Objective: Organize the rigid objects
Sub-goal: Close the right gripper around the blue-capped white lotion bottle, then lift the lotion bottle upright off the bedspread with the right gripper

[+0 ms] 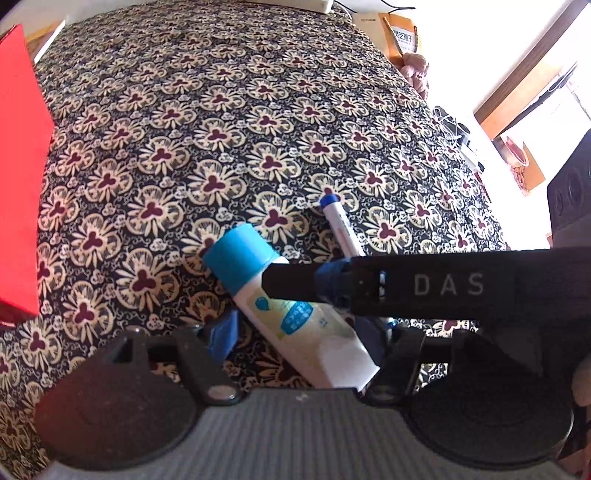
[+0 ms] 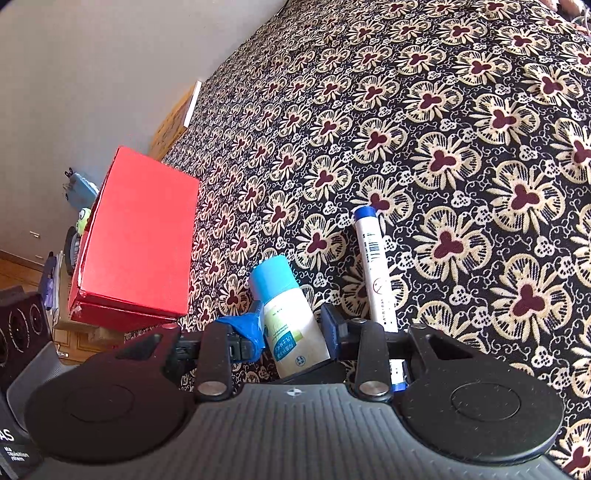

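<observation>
A white tube with a blue cap (image 1: 295,317) (image 2: 291,317) lies tilted on the flowered cloth (image 1: 221,129). My left gripper (image 1: 299,332) is open around the tube's lower half, with a gap beside its left pad (image 1: 223,332). My right gripper (image 2: 291,326) is shut on the tube. One of its fingers (image 1: 295,286), black and wrapped in blue tape, reaches in from the right across the tube. A white marker with a blue cap (image 1: 340,229) (image 2: 373,258) lies on the cloth just right of the tube. Its near end is hidden under the right gripper.
A red box (image 1: 18,166) (image 2: 140,236) stands at the cloth's left edge, close to the tube. A black speaker (image 1: 569,199) (image 2: 22,325) sits off the table. An orange bag (image 1: 400,35) stands at the far right corner, and a flat wooden box (image 2: 177,122) at the far left edge.
</observation>
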